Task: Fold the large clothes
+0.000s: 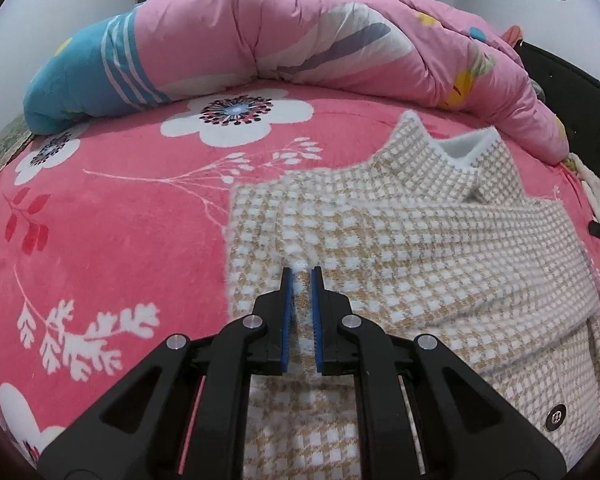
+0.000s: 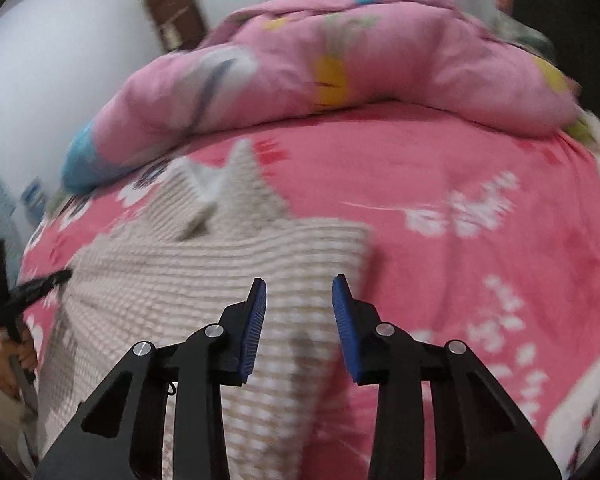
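Observation:
A beige-and-white checked coat (image 1: 420, 264) lies flat on the bed, collar (image 1: 460, 148) toward the far side. My left gripper (image 1: 301, 280) is shut on a raised fold of the coat near its left edge, with the cloth pinched between the blue pads. In the right wrist view, which is motion-blurred, the same coat (image 2: 180, 272) spreads to the left. My right gripper (image 2: 300, 292) hovers over the coat's right edge, its jaws apart, cloth beneath them and no pad pressing on it. The left gripper (image 2: 32, 288) and the hand (image 2: 20, 356) holding it show at the far left.
The bed carries a pink fleece sheet (image 1: 120, 220) with white flowers. A rolled pink quilt (image 1: 300, 32) with a blue end lies along the far side, just behind the collar. A metal snap (image 1: 556, 416) shows on the coat's front. White walls stand behind.

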The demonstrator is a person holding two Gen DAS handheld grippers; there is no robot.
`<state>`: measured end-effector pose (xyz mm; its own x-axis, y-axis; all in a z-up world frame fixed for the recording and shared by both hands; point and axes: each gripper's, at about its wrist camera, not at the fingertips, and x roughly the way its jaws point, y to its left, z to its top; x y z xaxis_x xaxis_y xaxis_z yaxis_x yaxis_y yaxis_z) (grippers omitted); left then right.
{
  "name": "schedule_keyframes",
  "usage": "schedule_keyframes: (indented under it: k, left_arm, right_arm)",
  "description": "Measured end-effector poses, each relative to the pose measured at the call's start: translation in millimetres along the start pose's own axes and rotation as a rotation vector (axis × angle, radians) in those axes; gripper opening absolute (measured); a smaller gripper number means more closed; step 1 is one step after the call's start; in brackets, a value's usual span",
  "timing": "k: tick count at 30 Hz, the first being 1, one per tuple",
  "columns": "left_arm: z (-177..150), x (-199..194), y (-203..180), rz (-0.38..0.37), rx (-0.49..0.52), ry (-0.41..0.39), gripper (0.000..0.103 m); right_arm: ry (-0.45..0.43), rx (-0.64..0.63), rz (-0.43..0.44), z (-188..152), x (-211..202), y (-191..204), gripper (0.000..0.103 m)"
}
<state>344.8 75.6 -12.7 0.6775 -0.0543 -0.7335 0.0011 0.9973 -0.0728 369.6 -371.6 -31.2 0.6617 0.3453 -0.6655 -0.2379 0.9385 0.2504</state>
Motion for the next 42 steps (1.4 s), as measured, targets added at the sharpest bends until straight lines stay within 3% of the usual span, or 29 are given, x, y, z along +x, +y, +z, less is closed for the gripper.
schedule_keyframes:
  k: [4,6,8,11,15,16,17,19,20,23,28,30,32,34,36,38,42]
  left_arm:
    - [-7,13,5,-0.007,-0.015,0.040,0.012]
    - [-8,12,16,-0.061,-0.054,0.030,0.015]
    - [-6,3,29,-0.091,-0.095,-0.008,0.028]
    - [0,-20,42,-0.097,-0.109,-0.084,0.029]
    - [18,-34,21,-0.193,-0.040,-0.129,0.030]
    - [21,-32,13,-0.213,-0.025,-0.125,0.033]
    - [27,-24,1,-0.246,-0.010,-0.105,0.045]
    - [33,-1,-18,-0.308,-0.003,-0.033,0.059]
    - [33,14,-28,-0.293,0.006,0.006,0.059]
    - [21,73,-43,-0.086,0.062,0.158,0.056]
    - [18,51,-42,-0.083,0.067,0.106,0.056]
    - [13,27,-41,-0.136,0.077,0.086,0.056]
    - [0,10,-45,-0.197,0.116,0.082,0.067]
    - [-14,11,-54,-0.153,0.178,0.102,0.073]
    - [-30,32,-59,-0.085,0.214,0.142,0.075]
    - [-31,30,-55,-0.090,0.196,0.110,0.076]
    - [-29,4,-50,-0.101,0.137,0.112,0.076]
  right_arm:
    - [0.164,-0.068,-0.087,-13,65,10,0.035]
    - [0.143,-0.098,-0.109,-14,68,15,0.035]
    - [0.143,-0.110,-0.118,-10,60,19,0.036]
    - [0.124,-0.100,-0.091,-5,37,24,0.036]
    - [0.082,-0.152,0.013,3,19,56,0.039]
    - [0.094,-0.164,0.044,4,22,65,0.047]
    - [0.111,-0.180,0.076,5,28,76,0.050]
    - [0.152,-0.220,0.094,8,53,98,0.052]
    - [0.177,-0.229,0.086,9,70,106,0.052]
    - [0.245,-0.230,0.020,1,122,109,0.056]
    - [0.274,-0.225,-0.031,12,108,120,0.056]
    - [0.247,-0.206,-0.011,8,82,122,0.056]
    - [0.212,-0.213,0.025,-5,55,123,0.057]
    - [0.232,-0.243,-0.020,-18,52,119,0.061]
    - [0.261,-0.265,-0.080,-36,77,115,0.069]
    - [0.263,-0.249,-0.080,-37,80,113,0.070]
    - [0.243,-0.224,-0.120,-30,47,127,0.070]
